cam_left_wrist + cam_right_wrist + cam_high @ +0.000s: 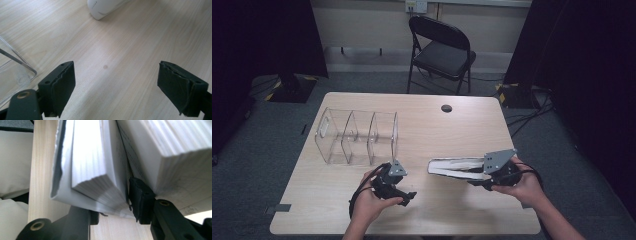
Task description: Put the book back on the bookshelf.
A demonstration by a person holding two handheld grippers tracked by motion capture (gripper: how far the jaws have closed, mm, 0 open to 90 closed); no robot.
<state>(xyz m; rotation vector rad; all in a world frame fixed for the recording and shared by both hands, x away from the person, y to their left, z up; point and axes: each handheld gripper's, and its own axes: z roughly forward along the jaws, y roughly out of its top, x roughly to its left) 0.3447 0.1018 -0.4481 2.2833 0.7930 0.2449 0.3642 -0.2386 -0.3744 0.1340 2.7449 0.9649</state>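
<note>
A thick white book (454, 166) lies splayed open, low over the wooden table (447, 135), right of centre. My right gripper (473, 175) holds it from the right. In the right gripper view my right gripper (112, 212) is shut on the book (95, 170): one jaw sits under the cover, the other between the pages. My left gripper (404, 192) hovers near the front edge, beside a clear acrylic organizer (357, 136) with three compartments. The left gripper (125, 87) is open over bare wood. Ahead of it are a corner of the book (105, 8) and the organizer's edge (15, 65).
A black folding chair (442, 50) stands beyond the table's far edge. A dark cable hole (446, 108) sits in the far middle of the tabletop. Black curtains flank both sides, and cables lie on the floor at the right (527, 115).
</note>
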